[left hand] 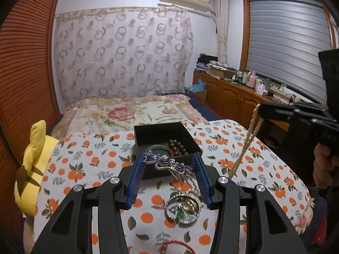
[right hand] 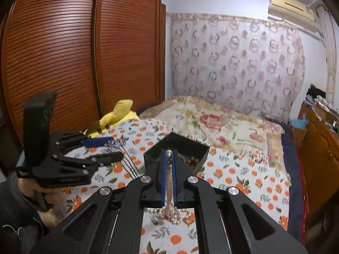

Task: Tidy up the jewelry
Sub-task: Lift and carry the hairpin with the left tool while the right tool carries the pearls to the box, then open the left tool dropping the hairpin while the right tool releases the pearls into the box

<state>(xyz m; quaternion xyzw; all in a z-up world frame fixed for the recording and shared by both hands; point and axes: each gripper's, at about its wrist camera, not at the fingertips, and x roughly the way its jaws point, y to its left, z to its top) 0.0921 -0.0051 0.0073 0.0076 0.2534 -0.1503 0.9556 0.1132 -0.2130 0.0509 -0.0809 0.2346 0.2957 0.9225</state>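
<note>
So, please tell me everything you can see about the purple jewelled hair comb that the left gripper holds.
The purple jewelled hair comb looks like silver metal set with violet stones in a butterfly-like shape. Thin dark prongs hang down from the ornament, seen best in the right wrist view. It lies crosswise between the blue pads of the left gripper, which clamp it at both ends. It hangs in the air above the orange-print cloth, just in front of the open black box, touching nothing else.

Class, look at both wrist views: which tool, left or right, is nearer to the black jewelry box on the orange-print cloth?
Left. The left tool, holding a purple hair comb, sits just before the black jewelry box. The right tool, shut on a pearl strand, is raised off to the box's right.
</note>
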